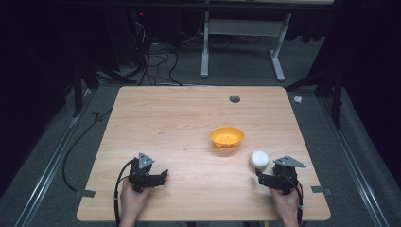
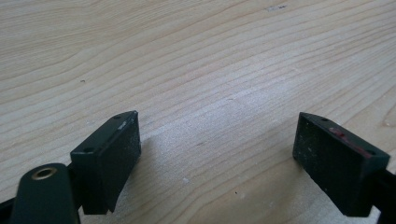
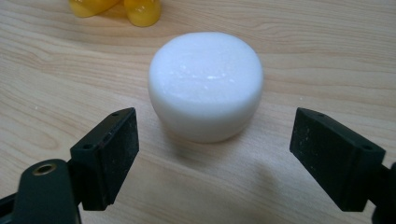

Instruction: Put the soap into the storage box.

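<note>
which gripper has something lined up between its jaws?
The right gripper: the white round object sits just ahead of its open jaws, not yet touched. The left gripper faces bare table.

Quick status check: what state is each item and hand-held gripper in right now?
White puck: flat on the table, free, just ahead of the right jaws.
Orange bowl: upright on the table, looks empty.
Right hand-held gripper: open, facing the puck, not touching it.
Left hand-held gripper: open, nothing between the jaws, low over bare table.
</note>
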Demonstrator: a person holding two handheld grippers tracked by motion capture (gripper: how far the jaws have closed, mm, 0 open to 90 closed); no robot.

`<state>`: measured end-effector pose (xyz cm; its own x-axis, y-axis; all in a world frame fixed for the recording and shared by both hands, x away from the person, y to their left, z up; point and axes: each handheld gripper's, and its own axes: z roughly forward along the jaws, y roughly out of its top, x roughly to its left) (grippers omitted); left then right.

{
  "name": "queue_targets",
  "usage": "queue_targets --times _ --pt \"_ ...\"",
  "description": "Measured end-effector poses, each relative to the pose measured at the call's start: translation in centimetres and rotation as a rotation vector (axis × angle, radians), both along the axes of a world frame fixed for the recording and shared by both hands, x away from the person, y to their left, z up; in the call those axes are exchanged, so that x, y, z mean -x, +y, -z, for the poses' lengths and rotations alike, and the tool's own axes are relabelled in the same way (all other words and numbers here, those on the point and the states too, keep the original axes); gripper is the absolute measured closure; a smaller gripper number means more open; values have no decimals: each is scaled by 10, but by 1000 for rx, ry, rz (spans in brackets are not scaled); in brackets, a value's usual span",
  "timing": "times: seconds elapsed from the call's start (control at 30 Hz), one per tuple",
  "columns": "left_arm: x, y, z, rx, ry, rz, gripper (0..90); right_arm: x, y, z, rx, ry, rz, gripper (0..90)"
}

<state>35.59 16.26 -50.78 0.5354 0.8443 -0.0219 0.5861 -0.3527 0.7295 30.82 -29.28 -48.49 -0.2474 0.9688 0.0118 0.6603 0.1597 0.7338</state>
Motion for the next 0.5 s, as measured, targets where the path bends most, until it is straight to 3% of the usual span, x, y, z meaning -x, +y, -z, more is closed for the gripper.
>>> queue_targets --times 0.5 --pt "0 0 0 1 0 0 156 -27 11 -1 8 34 27 141"
